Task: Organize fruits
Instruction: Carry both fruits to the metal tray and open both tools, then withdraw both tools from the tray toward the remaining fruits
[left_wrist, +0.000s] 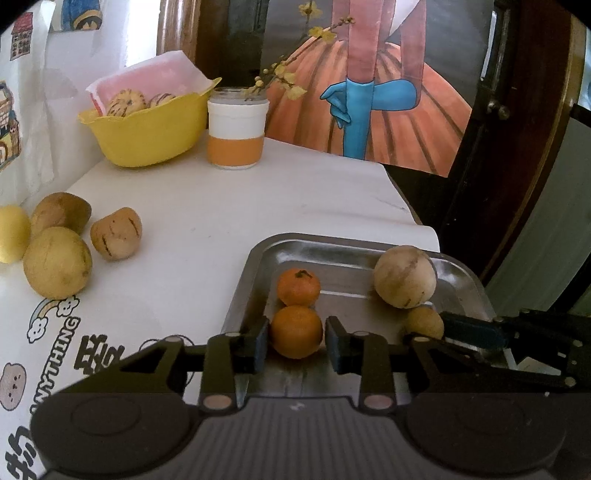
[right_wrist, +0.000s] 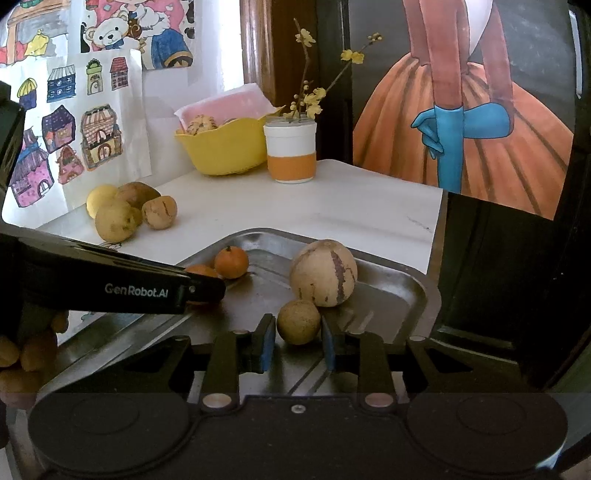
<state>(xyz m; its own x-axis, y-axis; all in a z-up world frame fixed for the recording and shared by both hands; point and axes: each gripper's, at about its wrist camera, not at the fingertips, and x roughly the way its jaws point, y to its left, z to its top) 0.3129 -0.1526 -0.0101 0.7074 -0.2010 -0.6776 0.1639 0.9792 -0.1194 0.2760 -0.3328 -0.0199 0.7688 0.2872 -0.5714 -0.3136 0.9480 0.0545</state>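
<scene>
A: Left gripper (left_wrist: 297, 334): released, straddling the near tangerine (left_wrist: 295, 331) in the metal tray (left_wrist: 258, 258). Why placed so?

B: Centred on the widest part of the fruit, presumably so that both pads meet it evenly on closing. Not yet seen pressing on either side.

A: And the right gripper (right_wrist: 299, 332)?

B: Likewise parted, bracketing the small brownish round fruit (right_wrist: 298, 322), which rests on the tray floor just in front of the striped pepino melon (right_wrist: 323, 273). Very close on both sides; firm contact not confirmable.

A: Why both at once?

B: Probably to lift one fruit per hand. Kept apart, left on the tray's left half and right on its right half, so as not to collide.

A: Where else fruit?

B: A second tangerine (left_wrist: 298, 287) just behind the first. A loose cluster of yellowish fruits (left_wrist: 57, 262) on the white table (left_wrist: 221, 206), well apart from the tray. More striped fruit in the yellow bowl (left_wrist: 147, 136) at the back, beside a jar of flower sprigs (left_wrist: 236, 129).

A: Likely purpose of the bowl?

B: Judged a sorting destination for one kind; unconfirmed.
</scene>
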